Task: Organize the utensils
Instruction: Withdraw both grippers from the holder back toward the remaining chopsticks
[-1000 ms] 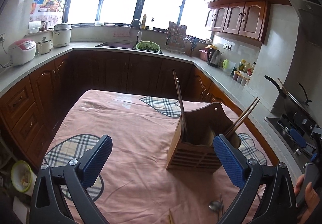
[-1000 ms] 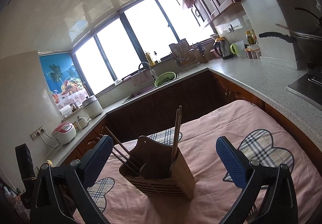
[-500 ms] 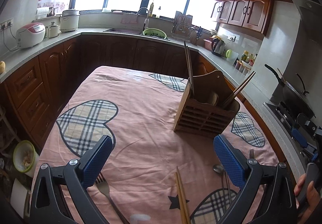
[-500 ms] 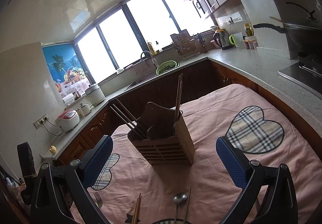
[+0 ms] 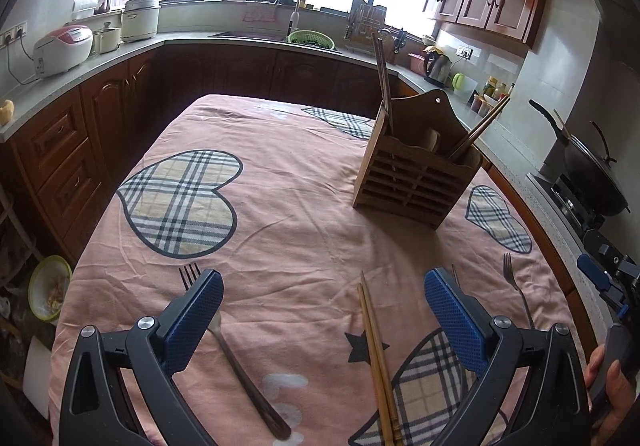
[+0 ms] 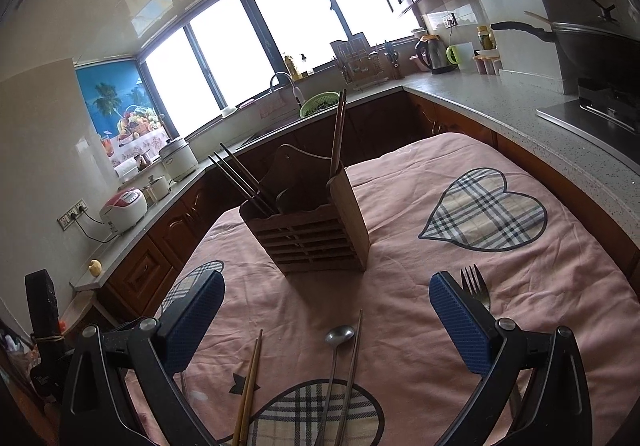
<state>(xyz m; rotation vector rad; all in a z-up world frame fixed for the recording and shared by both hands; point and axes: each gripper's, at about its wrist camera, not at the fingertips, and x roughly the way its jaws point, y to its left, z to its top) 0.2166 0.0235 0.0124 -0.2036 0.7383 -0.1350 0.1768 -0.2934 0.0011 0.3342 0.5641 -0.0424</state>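
Slatted wooden utensil holder [image 5: 416,181] with dark chopsticks standing on pink heart-patterned counter [image 5: 304,213], nearer it light wooden chopsticks [image 5: 376,358], steel forks [image 5: 240,358], spoon [image 6: 334,362], left tongs [image 5: 320,322] and right tongs [image 6: 326,322] spread, empty

Legible text, labels, brands, numbers: none found in either wrist view.

- Rice cooker [image 5: 62,49], far left of the jaws on the counter: front panel too small to read.
- Window poster [image 6: 120,107], far beyond the jaws, left: pictures only, palms and fruit.
- Condiment jars [image 5: 494,89], far right: labels blurred.
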